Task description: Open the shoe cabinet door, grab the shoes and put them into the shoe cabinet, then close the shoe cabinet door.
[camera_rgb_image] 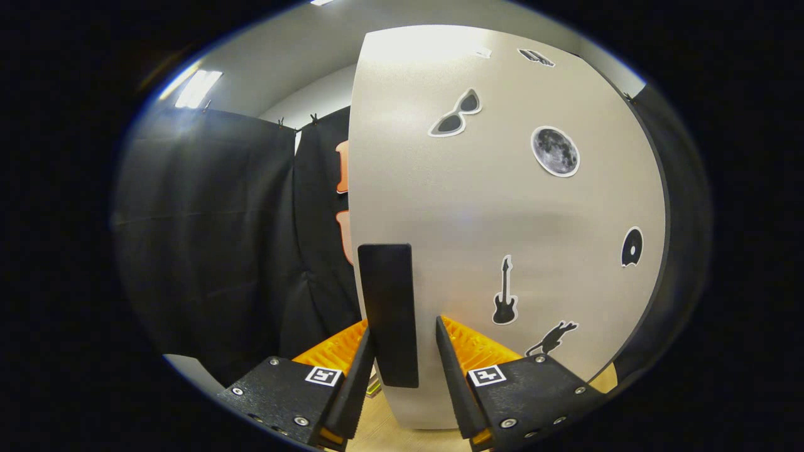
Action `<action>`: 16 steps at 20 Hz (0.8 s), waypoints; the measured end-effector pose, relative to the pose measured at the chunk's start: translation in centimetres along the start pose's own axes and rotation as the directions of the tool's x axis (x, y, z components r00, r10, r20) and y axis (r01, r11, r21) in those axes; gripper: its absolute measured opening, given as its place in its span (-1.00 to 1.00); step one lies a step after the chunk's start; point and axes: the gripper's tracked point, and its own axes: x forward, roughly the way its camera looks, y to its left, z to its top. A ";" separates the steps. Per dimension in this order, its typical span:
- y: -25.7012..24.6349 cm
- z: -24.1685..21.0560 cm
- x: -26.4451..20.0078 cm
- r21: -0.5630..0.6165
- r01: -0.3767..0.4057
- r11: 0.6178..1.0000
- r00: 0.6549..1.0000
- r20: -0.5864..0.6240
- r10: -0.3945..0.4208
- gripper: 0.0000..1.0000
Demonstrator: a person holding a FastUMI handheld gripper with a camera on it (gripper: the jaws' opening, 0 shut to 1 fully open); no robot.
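Gripper (405, 358) at the cabinet door's free edge, fingers spread to either side of the black handle, left finger close against it or touching, right finger with a visible gap. No firm pinch yet, so counted as spread rather than clamped.

Largest first: shoe cabinet door (502, 213), a pale panel, standing edge-on to the fingers with its free edge just beside the handle. Whether slightly ajar or flush with the cabinet, cannot tell; no interior visible. Behind and beside the door's edge, the booth's black cloth wall (207, 238). Below the fingers, a strip of light wooden floor (383, 433).

Next, the black handle (389, 314), an upright flat bar mounted at the door's edge, sitting between the fingers.

Smallest: stickers on the door face, beyond the fingers: a moon sticker (555, 151), a sunglasses sticker (456, 113), a guitar sticker (504, 294), a record sticker (632, 247), and a dark animal sticker (553, 338) just above the right finger.

Progress, as a judgement: at the very first step. Handle lined up but not grasped. Left to do: closing on the handle, pulling the door open, fetching the shoes, placing them inside, shutting the door.
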 end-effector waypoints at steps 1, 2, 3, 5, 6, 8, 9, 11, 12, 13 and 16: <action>0.0 0.1 0.1 0.001 0.009 1.000 1.000 0.008 -0.009 0.19; 0.0 0.0 0.4 -0.003 0.019 1.000 1.000 0.009 -0.019 0.20; 0.0 0.0 0.4 -0.012 0.025 1.000 1.000 0.012 -0.025 0.20; 0.0 0.0 0.7 -0.026 0.028 0.999 0.999 0.017 -0.028 0.21; 0.0 -0.1 0.8 -0.027 0.029 0.999 0.999 0.018 -0.029 0.22; 0.0 -0.2 0.9 -0.024 0.033 0.999 0.999 0.018 -0.033 0.21; 0.0 -0.2 1.0 -0.022 0.035 0.999 0.999 0.022 -0.035 0.20; 0.0 -0.3 1.2 -0.028 0.042 0.999 0.999 0.028 -0.042 0.19; 0.0 -0.4 1.3 -0.036 0.047 0.998 0.999 0.026 -0.046 0.19; 0.1 -0.4 1.2 -0.041 0.052 0.998 0.998 0.036 -0.050 0.19; 0.0 -0.4 1.4 -0.040 0.061 0.997 0.997 0.042 -0.059 0.19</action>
